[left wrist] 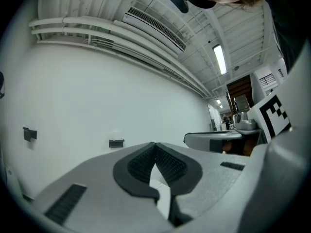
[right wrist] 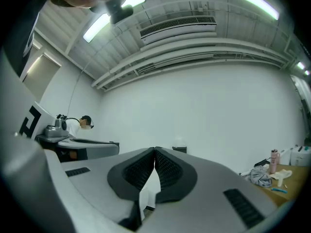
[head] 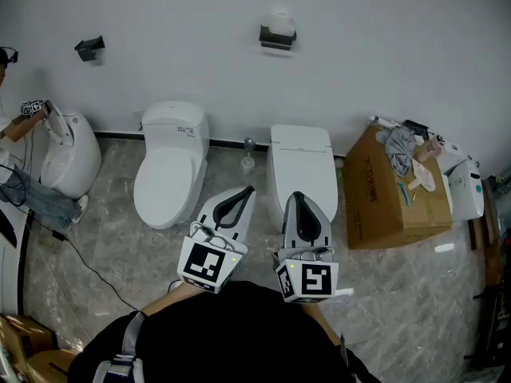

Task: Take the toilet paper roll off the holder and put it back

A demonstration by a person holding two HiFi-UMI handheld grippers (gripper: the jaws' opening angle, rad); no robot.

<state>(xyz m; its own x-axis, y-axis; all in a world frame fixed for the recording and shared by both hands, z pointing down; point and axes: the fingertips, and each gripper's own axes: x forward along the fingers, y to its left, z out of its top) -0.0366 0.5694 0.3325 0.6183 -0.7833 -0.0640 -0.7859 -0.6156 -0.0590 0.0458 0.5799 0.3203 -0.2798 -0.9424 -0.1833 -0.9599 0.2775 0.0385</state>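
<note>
The toilets [head: 170, 166] are glossy white ceramic; the floor [head: 104, 238] is polished grey veined stone. At three o'clock, a matt brown cardboard box [head: 375, 206] carries crumpled grey cloth [head: 398, 146]. At twelve o'clock, a dark holder [head: 277, 40] bears a white paper roll [head: 279, 21]. Left gripper [head: 244, 191] and right gripper [head: 296, 198]: matt grey plastic, ribbed black pads [left wrist: 141, 165].

Round toilet [head: 170, 174], square toilet [head: 300, 162], cardboard box [head: 371, 188]
</note>
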